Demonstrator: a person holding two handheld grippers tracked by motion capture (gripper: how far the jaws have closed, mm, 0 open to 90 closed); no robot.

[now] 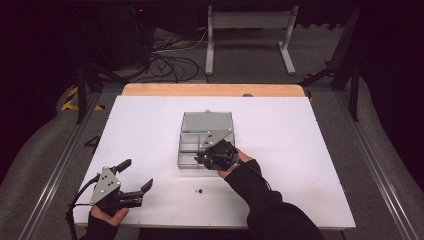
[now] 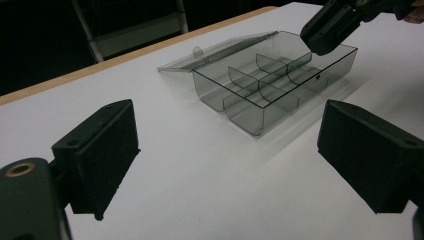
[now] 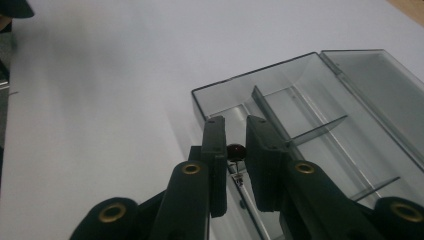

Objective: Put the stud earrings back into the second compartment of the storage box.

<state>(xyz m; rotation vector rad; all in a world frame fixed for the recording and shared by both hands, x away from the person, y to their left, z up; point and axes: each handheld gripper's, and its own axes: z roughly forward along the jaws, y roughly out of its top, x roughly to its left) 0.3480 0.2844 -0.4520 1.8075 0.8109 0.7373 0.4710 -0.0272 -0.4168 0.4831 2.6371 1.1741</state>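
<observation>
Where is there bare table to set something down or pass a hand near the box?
Bare stretches lie left of the clear box, between it and the left gripper, and right of it out to the white table edge. It is crowded at the box's near right corner, where the right gripper holds a small dark bead, and another bead lies in front.
</observation>
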